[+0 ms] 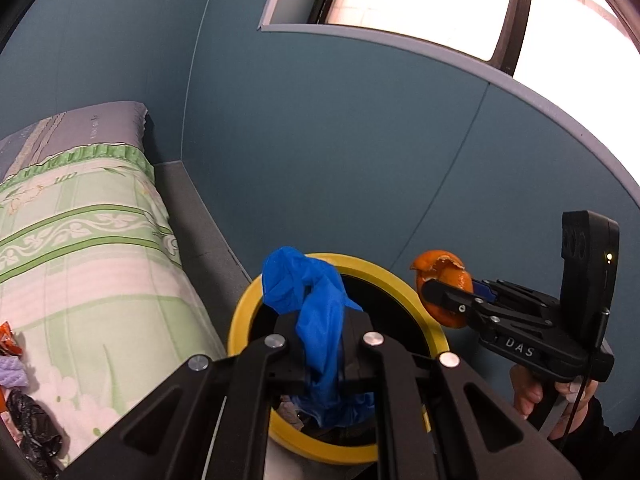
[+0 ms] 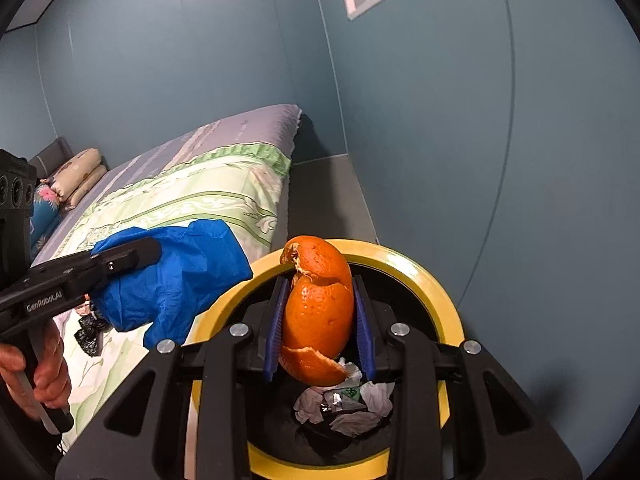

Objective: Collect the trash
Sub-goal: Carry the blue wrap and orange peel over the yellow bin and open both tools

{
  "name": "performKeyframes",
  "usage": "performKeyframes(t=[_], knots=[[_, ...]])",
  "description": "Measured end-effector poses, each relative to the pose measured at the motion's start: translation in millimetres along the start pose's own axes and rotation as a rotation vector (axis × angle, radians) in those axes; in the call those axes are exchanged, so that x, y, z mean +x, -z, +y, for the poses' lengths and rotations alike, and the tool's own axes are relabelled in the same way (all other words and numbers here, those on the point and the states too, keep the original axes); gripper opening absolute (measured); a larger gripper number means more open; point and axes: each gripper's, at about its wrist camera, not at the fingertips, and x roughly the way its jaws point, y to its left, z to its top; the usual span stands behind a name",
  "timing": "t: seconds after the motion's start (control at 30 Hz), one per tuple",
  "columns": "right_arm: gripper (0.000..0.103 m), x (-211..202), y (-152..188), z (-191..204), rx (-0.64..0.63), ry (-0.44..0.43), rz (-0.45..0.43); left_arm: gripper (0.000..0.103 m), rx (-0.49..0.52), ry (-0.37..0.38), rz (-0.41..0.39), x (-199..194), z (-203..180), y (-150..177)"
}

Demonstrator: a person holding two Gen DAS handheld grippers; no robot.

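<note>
The left hand-held gripper [image 1: 320, 344], seen from its own wrist camera, is clamped fully closed on a crumpled blue plastic glove [image 1: 316, 304], which bunches above the fingers and hangs below them. It is held directly over the mouth of a round trash bin with a yellow rim [image 1: 240, 320], probably so the glove falls inside when let go. To the right, the right hand-held gripper [image 1: 438, 300] holds an orange peel [image 1: 440, 276] near the bin's far rim, with the person's hand [image 1: 532, 392] on its handle. On the left lies a bed with a green floral cover [image 1: 80, 240]; at its near edge sit more scraps: a black plastic bag [image 1: 36, 428], a purple wrapper [image 1: 14, 372] and a red wrapper [image 1: 8, 340].

From the right wrist camera, the right hand-held gripper [image 2: 320, 320] is partly closed, its blue pads [image 2: 276, 332] pressing both sides of the orange peel [image 2: 320, 312], a hollow shell of rind held upright above the bin [image 2: 448, 300]. Below it the bin already holds crumpled white tissues [image 2: 348, 404] and a small foil scrap, on a dark liner. To the left, the left hand-held gripper [image 2: 132, 256] carries the blue glove [image 2: 180, 280] beside the rim, above the bed's edge [image 2: 180, 188]. Both pieces look ready to drop.
</note>
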Motion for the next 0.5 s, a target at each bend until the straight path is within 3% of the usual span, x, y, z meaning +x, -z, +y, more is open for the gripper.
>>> performKeyframes(t=[0.5], knots=[[0.032,6.4,0.6,-18.2,0.041,0.049,0.004,0.008,-0.02,0.005,0.025,28.6,-6.6,1.4]])
